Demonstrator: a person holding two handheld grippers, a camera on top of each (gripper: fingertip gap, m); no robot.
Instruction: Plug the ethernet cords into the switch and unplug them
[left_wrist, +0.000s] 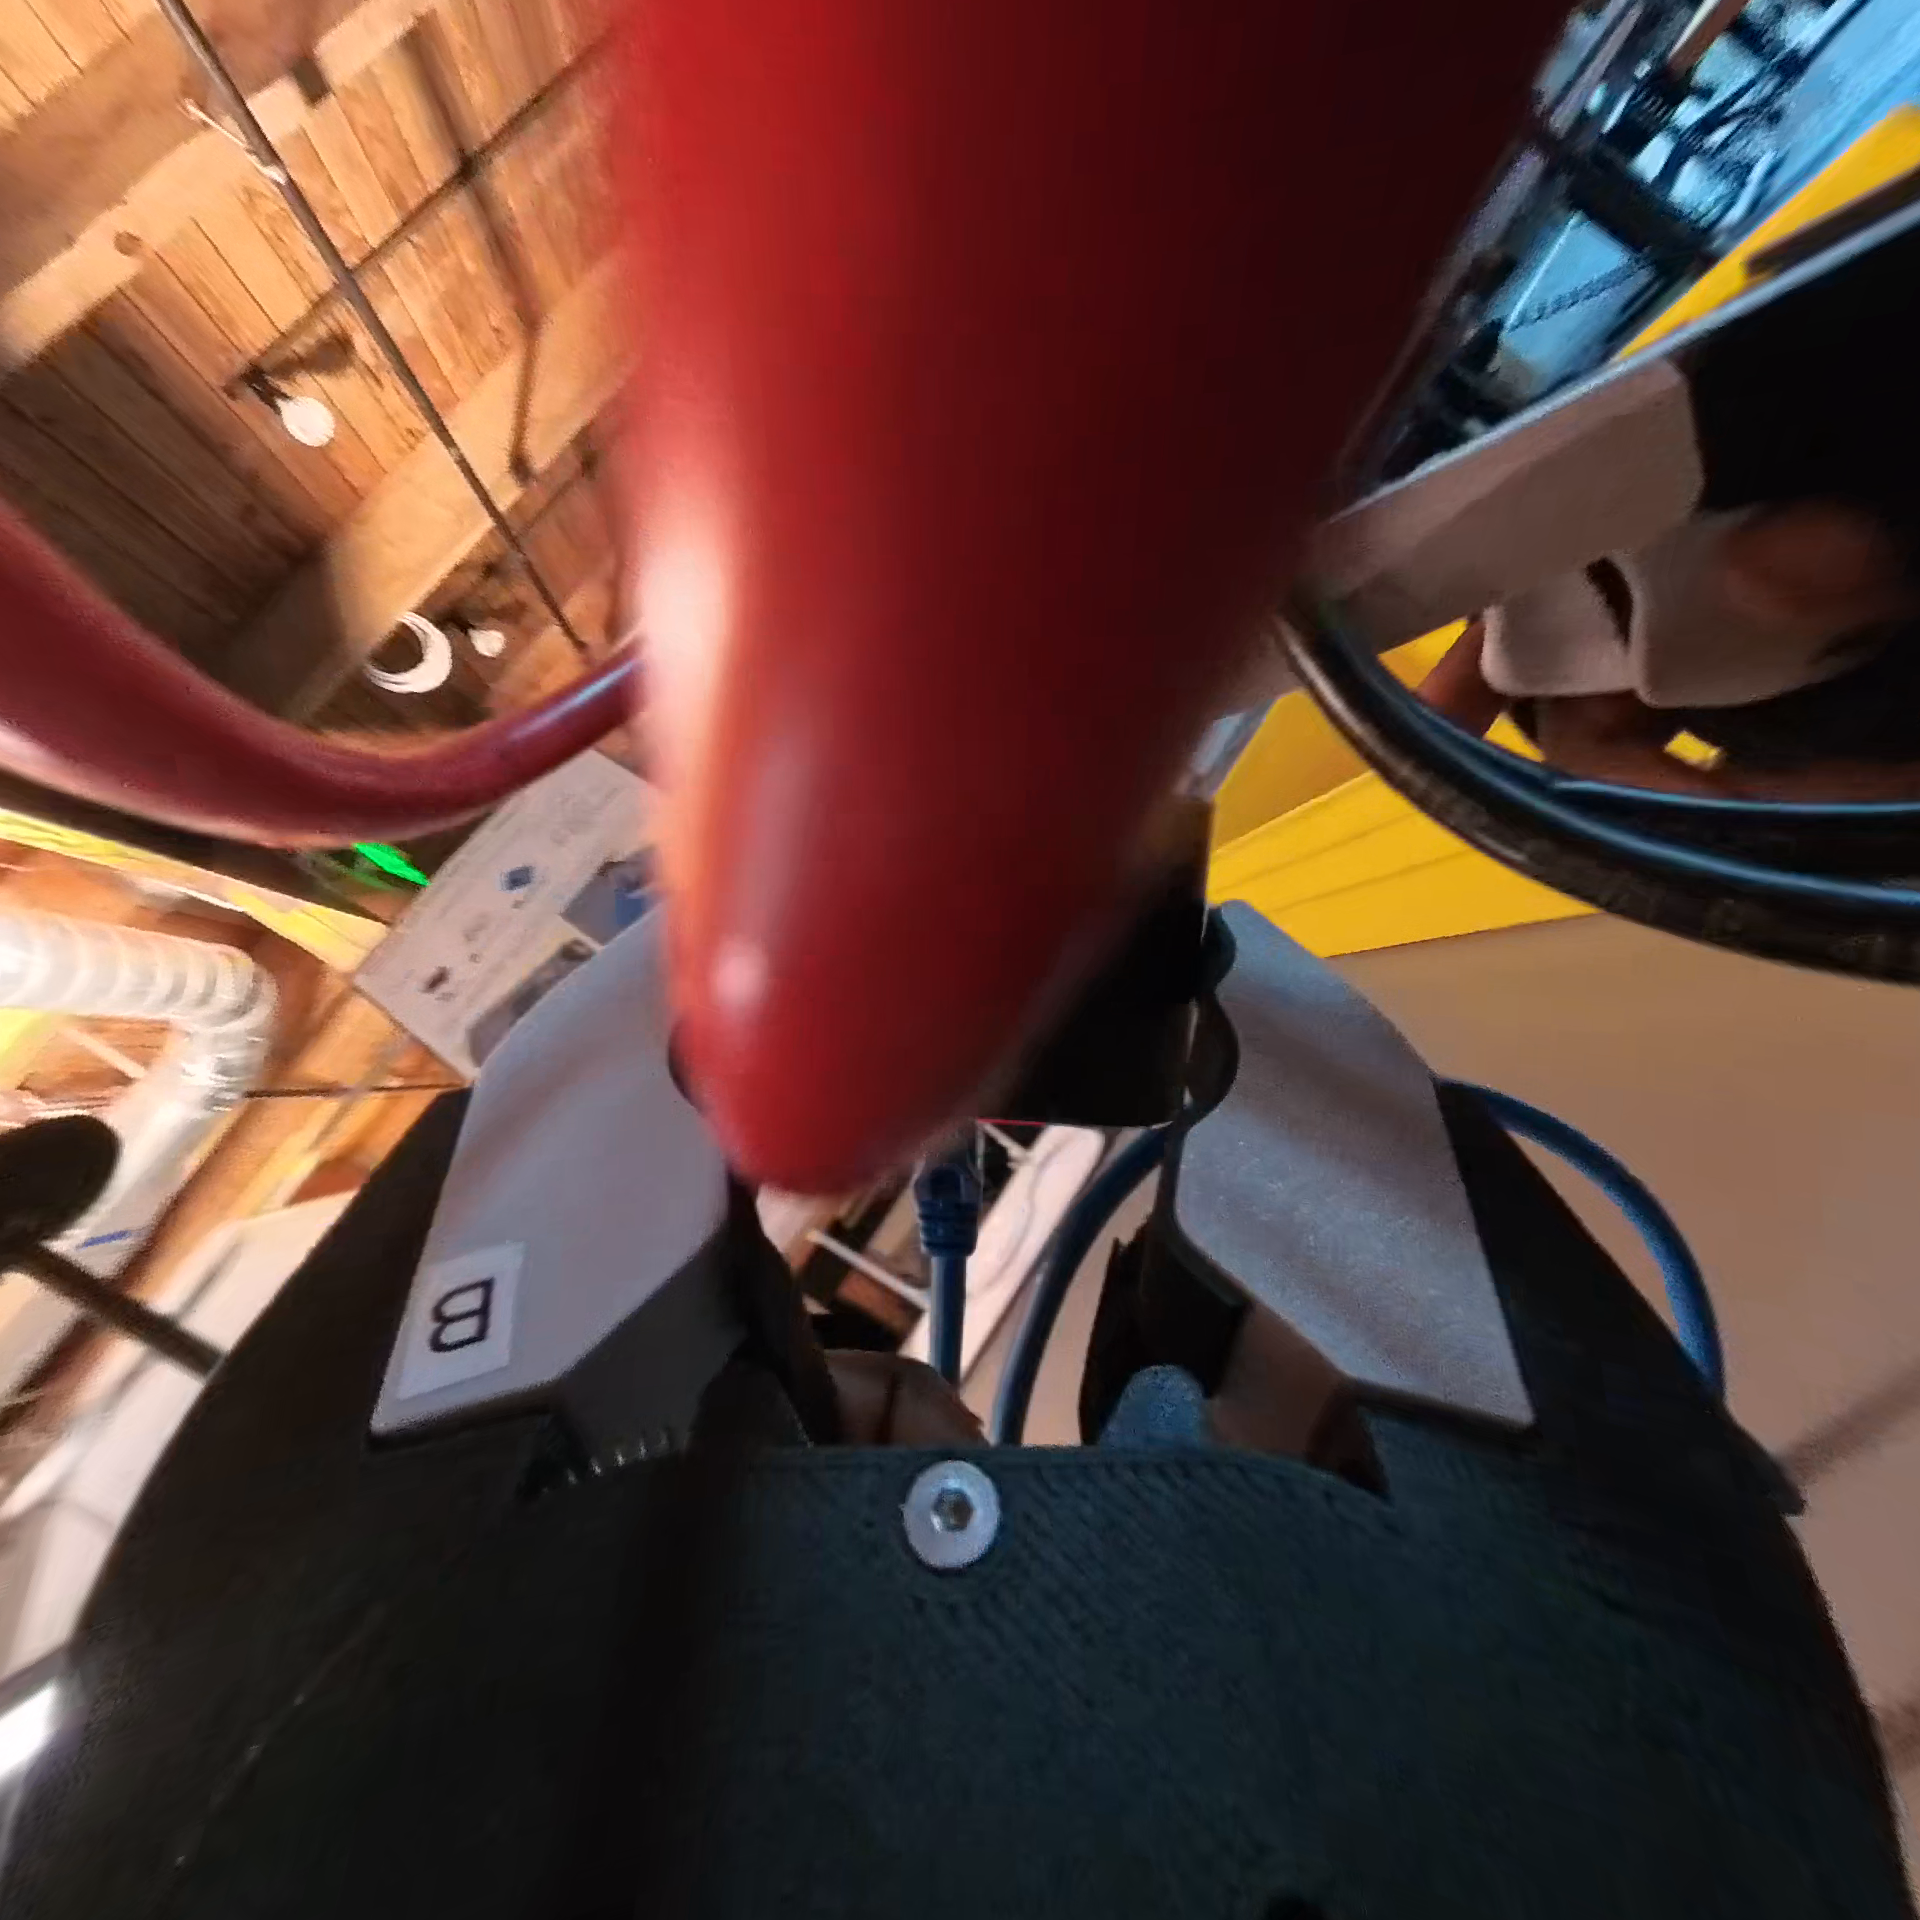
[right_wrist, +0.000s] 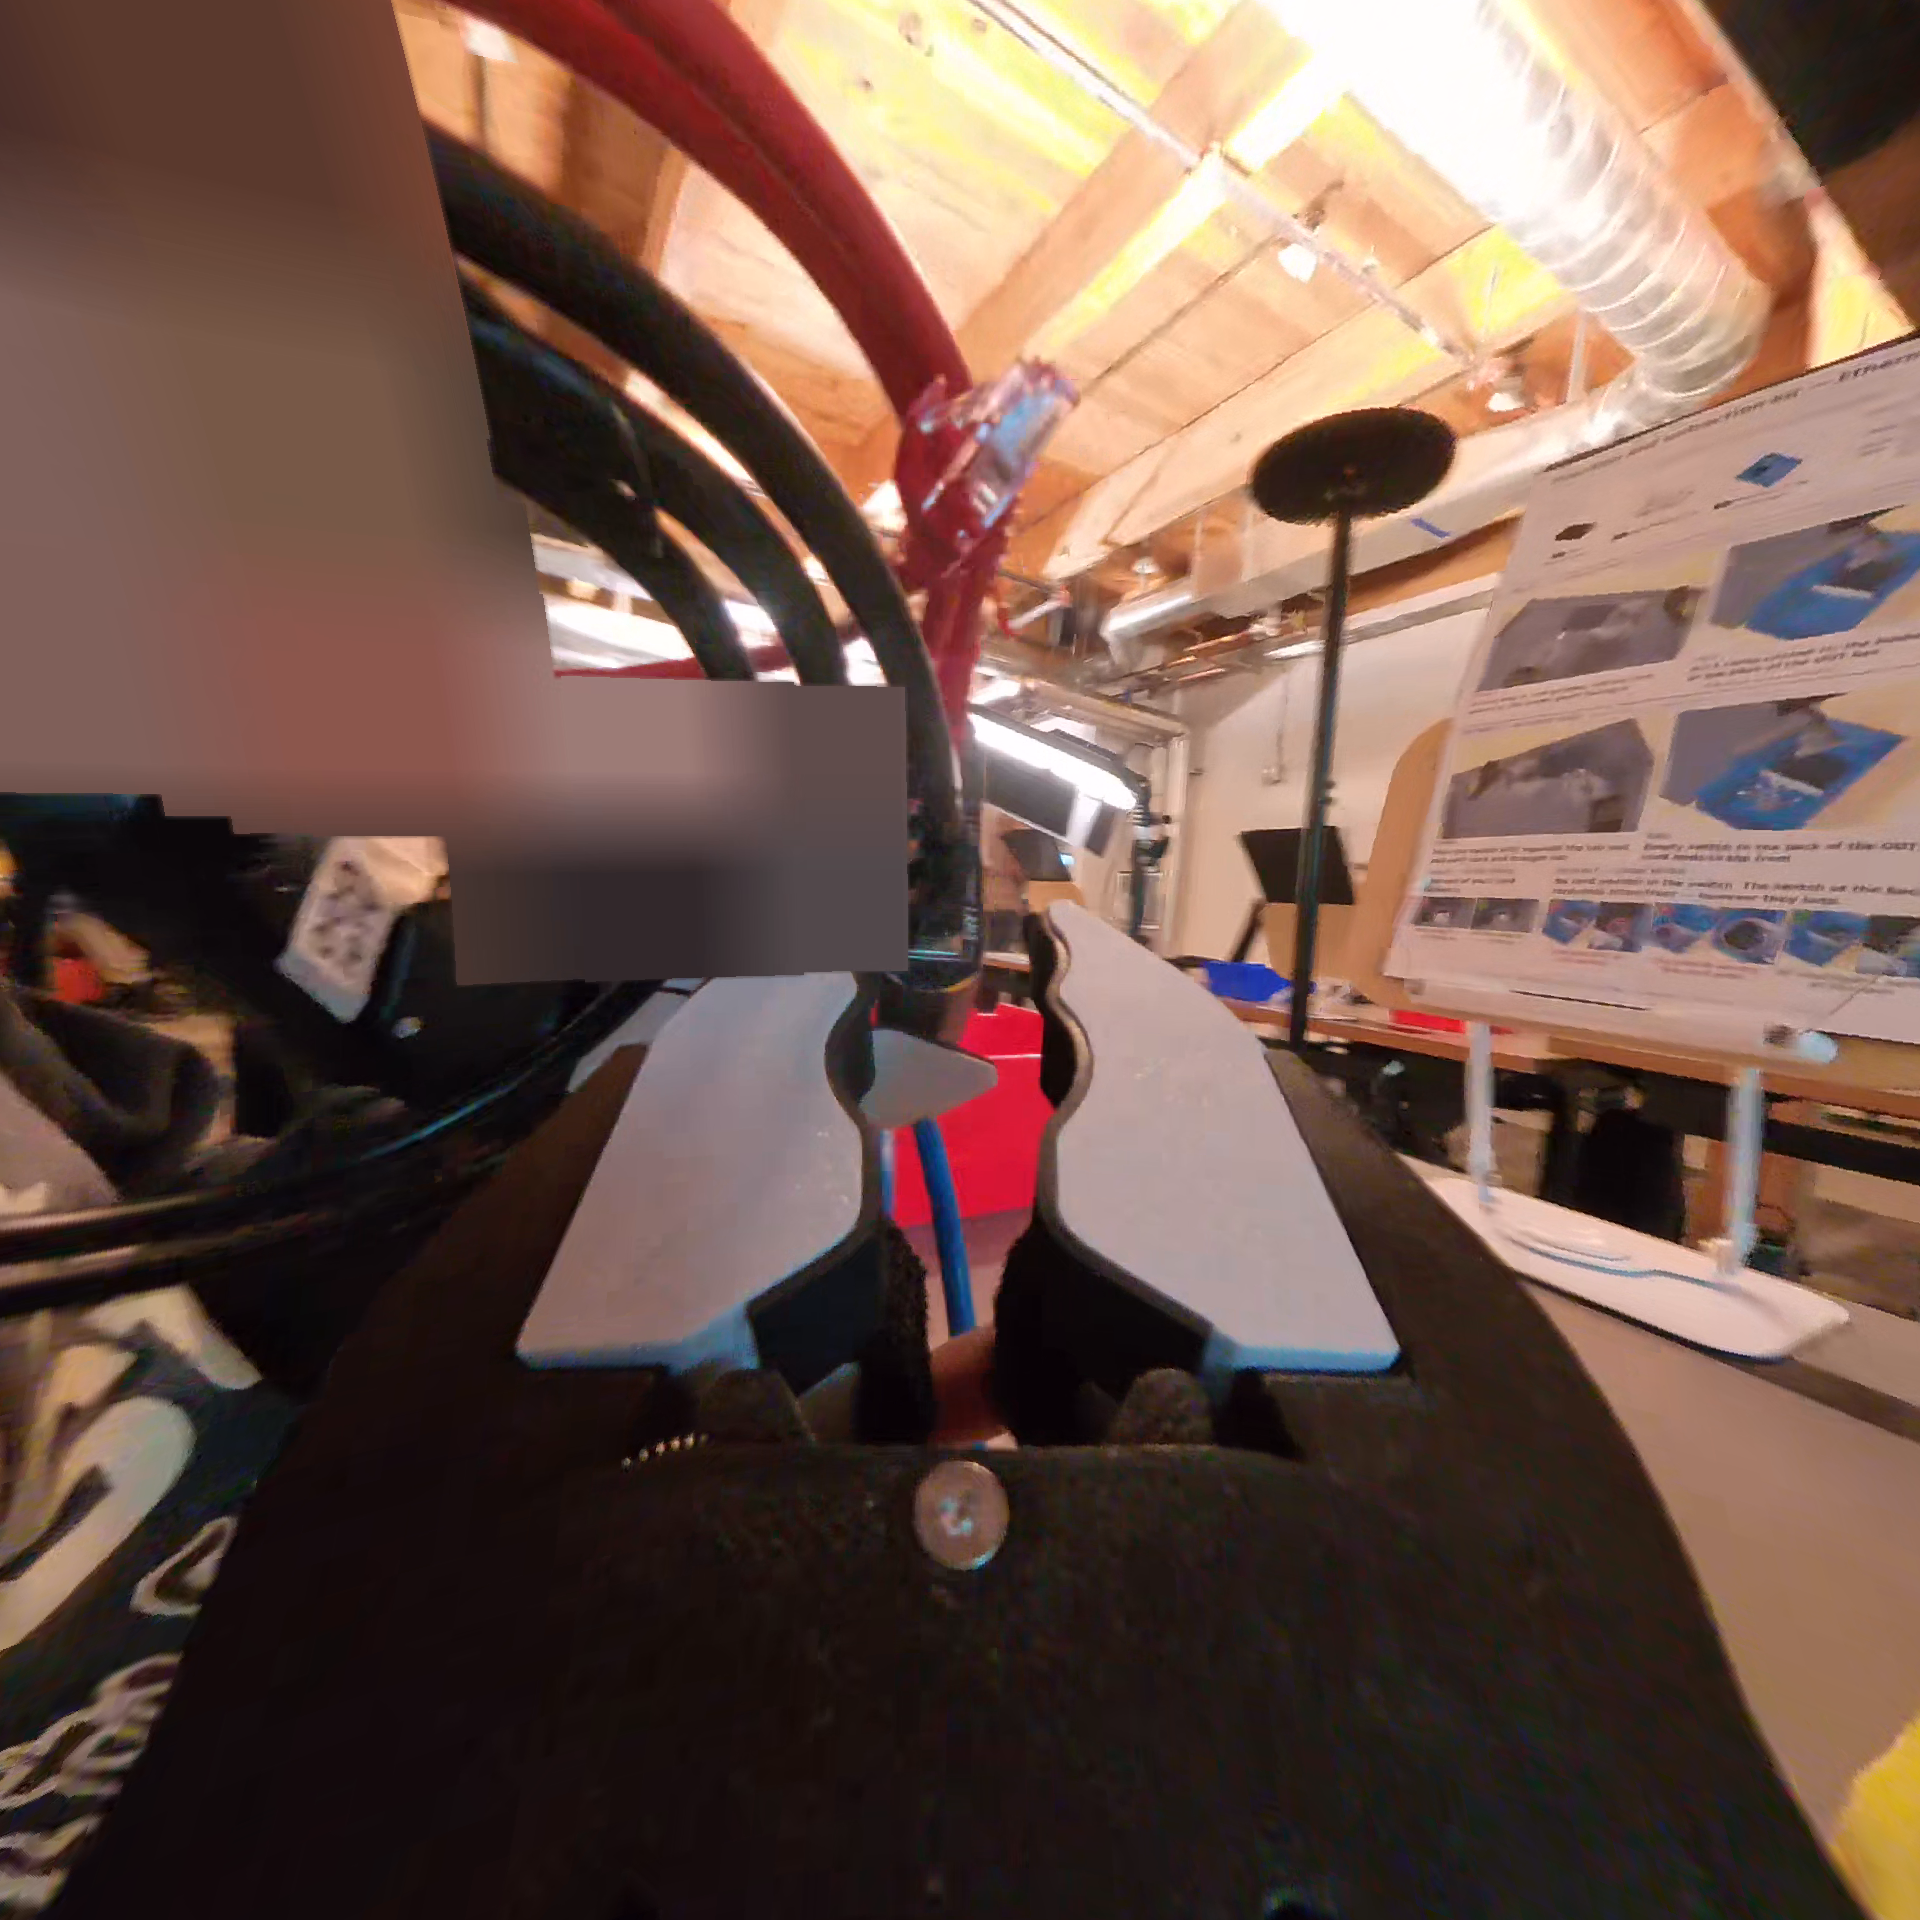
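Nearest in the left wrist view is the coarse black printed body of the left gripper (left_wrist: 966, 1049), fastened with a bright hex screw. Its two smooth grey fingers (left_wrist: 582, 1226) rise from it, one bearing a white sticker, and they stand apart. A glossy red cord (left_wrist: 914, 582) fills the middle of the frame, blurred and thick from closeness, its rounded end dipping between the fingers; whether they pinch it I cannot tell. Down in the gap hangs a thin blue cord (left_wrist: 943, 1226) with a ribbed blue boot, and more of it loops behind the right-hand finger. Beyond, a bundle of black cables (left_wrist: 1558, 831) curves past a yellow bin wall (left_wrist: 1351, 862) and a tan tabletop (left_wrist: 1662, 1143).

In the right wrist view the right gripper (right_wrist: 961, 987) has the same grainy black body and pale grey fingers (right_wrist: 1164, 1164) with wavy black-edged inner faces. They stand open, a clear gap between them. A blue cord (right_wrist: 951, 1226) runs up through that gap, untouched by either side. Above the tips a red cord's clear plastic plug (right_wrist: 1003, 436) hangs in the air beside shiny black cables (right_wrist: 810, 499). Farther off a white instruction board (right_wrist: 1704, 727) stands on a flat white base on the grey table, and a plank ceiling (right_wrist: 1195, 260) with a ribbed silver duct lies behind. The switch is not in sight in either view.
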